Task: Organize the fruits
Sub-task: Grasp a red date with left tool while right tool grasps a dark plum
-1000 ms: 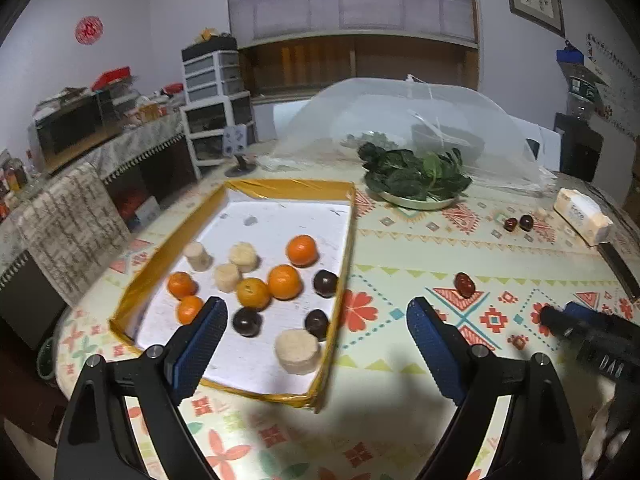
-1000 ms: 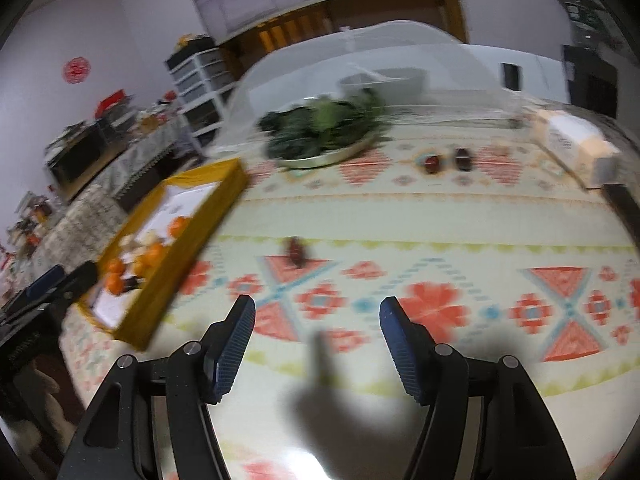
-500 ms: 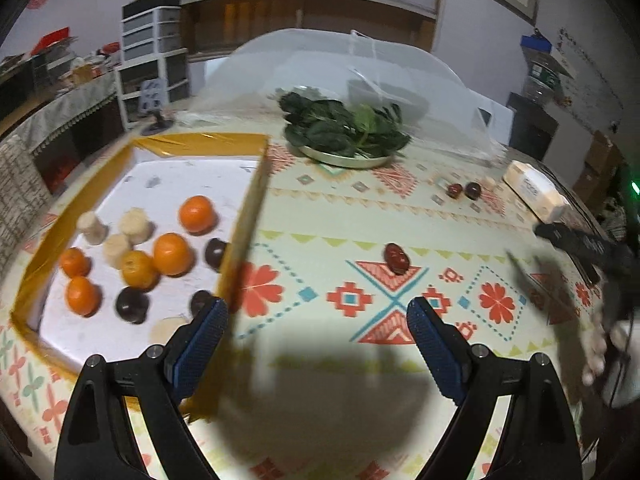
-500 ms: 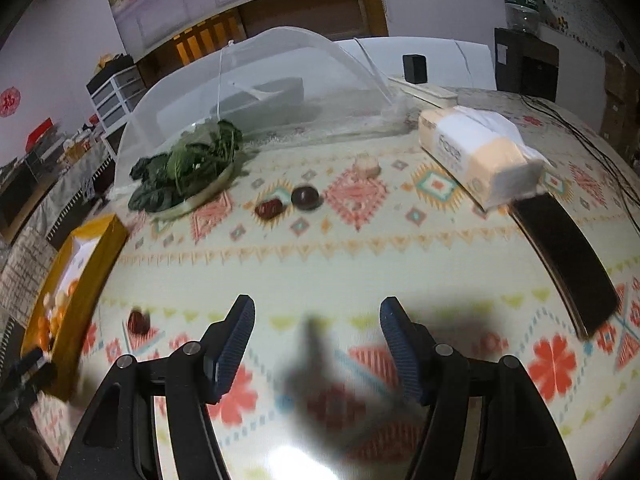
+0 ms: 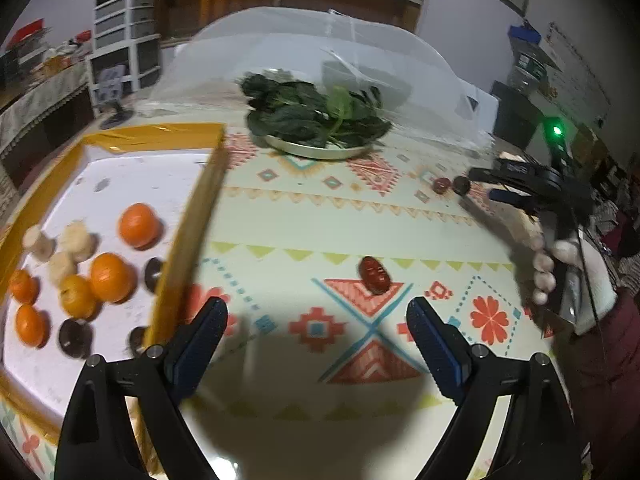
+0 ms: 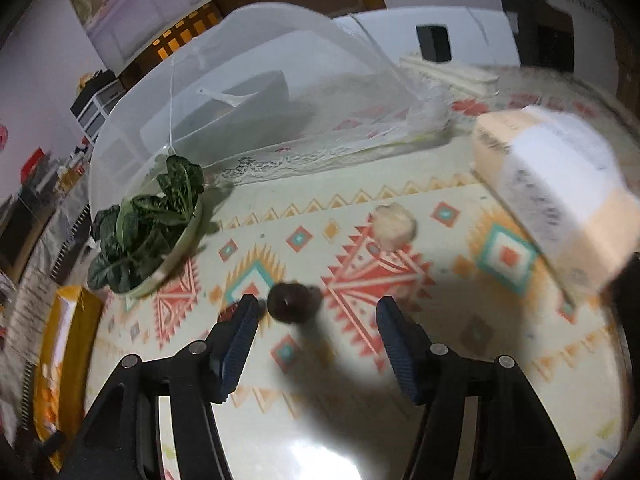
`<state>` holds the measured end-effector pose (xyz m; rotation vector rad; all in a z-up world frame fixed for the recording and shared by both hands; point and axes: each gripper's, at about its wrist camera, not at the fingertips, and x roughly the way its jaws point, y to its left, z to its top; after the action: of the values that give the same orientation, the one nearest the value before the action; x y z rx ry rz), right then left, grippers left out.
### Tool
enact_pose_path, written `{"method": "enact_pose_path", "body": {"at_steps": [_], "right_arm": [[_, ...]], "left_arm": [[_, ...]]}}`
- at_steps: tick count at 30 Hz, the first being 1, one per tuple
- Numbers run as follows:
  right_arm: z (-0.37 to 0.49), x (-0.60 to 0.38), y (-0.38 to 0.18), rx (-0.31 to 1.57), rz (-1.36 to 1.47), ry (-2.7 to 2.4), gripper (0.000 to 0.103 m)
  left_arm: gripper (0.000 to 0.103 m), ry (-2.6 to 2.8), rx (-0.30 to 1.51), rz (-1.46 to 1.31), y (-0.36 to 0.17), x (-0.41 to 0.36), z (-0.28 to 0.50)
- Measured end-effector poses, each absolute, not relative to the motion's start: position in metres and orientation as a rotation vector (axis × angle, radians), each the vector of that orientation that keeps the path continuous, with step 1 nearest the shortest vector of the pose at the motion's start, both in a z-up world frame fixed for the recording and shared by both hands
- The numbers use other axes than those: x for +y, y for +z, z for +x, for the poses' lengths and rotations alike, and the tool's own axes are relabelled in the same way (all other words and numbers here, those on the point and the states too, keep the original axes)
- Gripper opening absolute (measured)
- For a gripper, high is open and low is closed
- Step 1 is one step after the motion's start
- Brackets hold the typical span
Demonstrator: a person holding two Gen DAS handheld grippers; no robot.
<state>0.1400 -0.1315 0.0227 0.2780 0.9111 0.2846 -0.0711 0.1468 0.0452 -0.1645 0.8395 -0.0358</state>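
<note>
A yellow-rimmed tray (image 5: 188, 240) on the left holds several oranges (image 5: 138, 224), dark round fruits (image 5: 74, 338) and pale round pieces (image 5: 76, 236). A red date (image 5: 374, 275) lies on the patterned tablecloth just ahead of my left gripper (image 5: 314, 312), which is open and empty. At the far right my right gripper (image 5: 486, 184) reaches toward a red fruit (image 5: 441, 185) and a dark fruit (image 5: 461, 185). In the right wrist view the dark fruit (image 6: 290, 302) lies just ahead of my right gripper (image 6: 318, 308), near its left finger. The jaws are closing and the pads touch nothing.
A plate of leafy greens (image 5: 320, 120) sits under the edge of a clear mesh food cover (image 6: 248, 92). A pale round piece (image 6: 394, 222) lies beyond the dark fruit, and a tissue pack (image 6: 552, 184) stands to the right. A gloved hand (image 5: 560, 256) holds the right gripper.
The left gripper has swung right, from over the tray to in front of the red date. The right gripper has crossed the table to the two small fruits, and its jaws have narrowed.
</note>
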Motion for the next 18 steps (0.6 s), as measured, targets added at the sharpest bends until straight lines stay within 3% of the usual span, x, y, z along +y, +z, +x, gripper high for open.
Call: {"method": "enact_pose_path", "body": {"at_steps": [4,11,14,18], "right_arm": [[0.150,-0.123,0.019,0.919,0.260,0.301,0.061],[0.151,-0.106,0.016,0.906,0.145,0.271,0.045],[0.144,-0.095,0.020,0.891,0.105,0.279,0.027],[0.132,-0.097,0.025,0.869,0.106,0.289,0.027]], "left_arm": [[0.091,-0.068,0.840,-0.132,0.043,0.135,-0.065],[0.089,-0.076,0.858,-0.129,0.039,0.127,-0.055],[0.088,-0.073,0.864,-0.124,0.038,0.124,-0.055],[0.088,-0.075,0.874,-0.145,0.039,0.126,-0.055]]}}
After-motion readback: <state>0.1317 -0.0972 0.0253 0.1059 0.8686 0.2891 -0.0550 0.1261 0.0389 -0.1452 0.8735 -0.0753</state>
